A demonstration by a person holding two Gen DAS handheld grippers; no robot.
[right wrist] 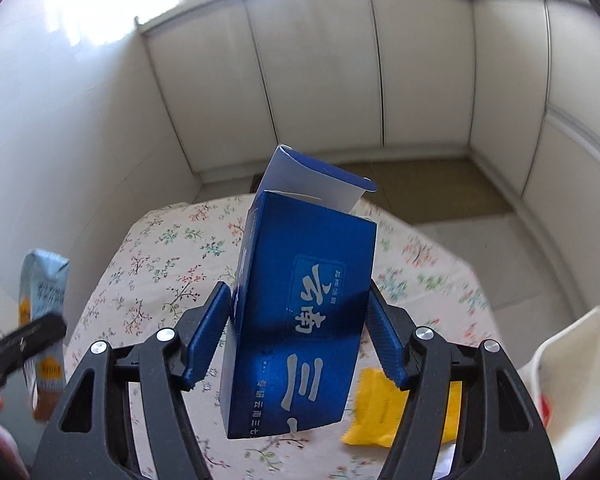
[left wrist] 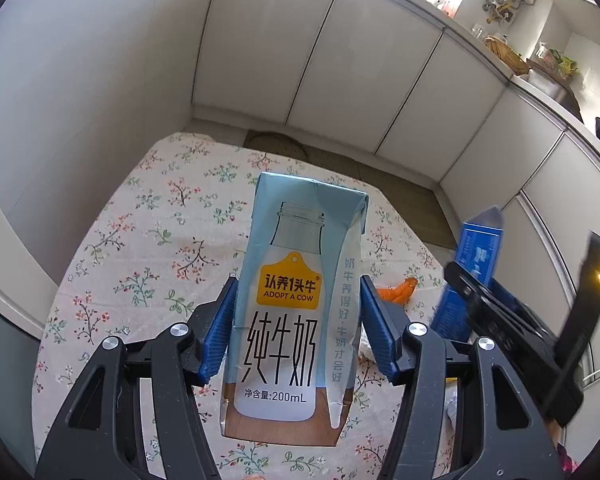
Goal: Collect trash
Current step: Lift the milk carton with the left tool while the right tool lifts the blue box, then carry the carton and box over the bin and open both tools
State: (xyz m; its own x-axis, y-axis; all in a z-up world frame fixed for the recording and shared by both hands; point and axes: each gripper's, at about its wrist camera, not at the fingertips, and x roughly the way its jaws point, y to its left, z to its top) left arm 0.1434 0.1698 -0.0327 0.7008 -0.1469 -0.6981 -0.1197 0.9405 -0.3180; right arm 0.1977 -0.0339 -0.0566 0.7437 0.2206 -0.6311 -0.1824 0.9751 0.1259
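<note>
Left wrist view: left gripper (left wrist: 298, 328) held the milk carton (left wrist: 296, 304) upright, jaws clamped on its sides, above the floral desk (left wrist: 148, 240). Right gripper (right wrist: 298, 336) likewise gripped the blue box (right wrist: 300, 312), flap open; yellow wrapper (right wrist: 380, 412) lay on the desk below.
</note>
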